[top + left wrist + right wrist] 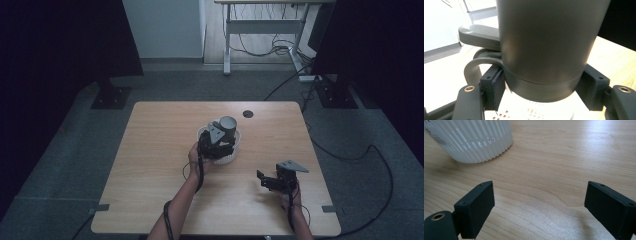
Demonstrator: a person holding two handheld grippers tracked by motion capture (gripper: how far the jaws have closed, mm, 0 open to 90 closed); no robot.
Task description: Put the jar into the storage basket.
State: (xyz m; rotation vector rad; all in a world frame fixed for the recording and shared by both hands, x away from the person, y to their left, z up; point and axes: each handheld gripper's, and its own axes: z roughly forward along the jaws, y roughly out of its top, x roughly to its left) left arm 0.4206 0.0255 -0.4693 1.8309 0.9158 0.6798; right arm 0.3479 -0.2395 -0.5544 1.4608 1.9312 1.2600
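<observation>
At the middle of the wooden table [150,165], the left gripper [216,146] clamps both jaws on the lower body of a grey mug [544,45], held upright above a white ribbed basket [235,150] with a perforated floor; the right gripper [274,181] rests near the table's right front, jaws spread wide, gripping nothing; grey carpet [60,150] and cables surround the table; no legible writing.

Mug [227,125] in basket [235,150] mid-table [150,150]; right gripper [267,181] near-right.

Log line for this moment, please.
left tool: shut on mug over basket | right tool: open, nothing held, above table
</observation>
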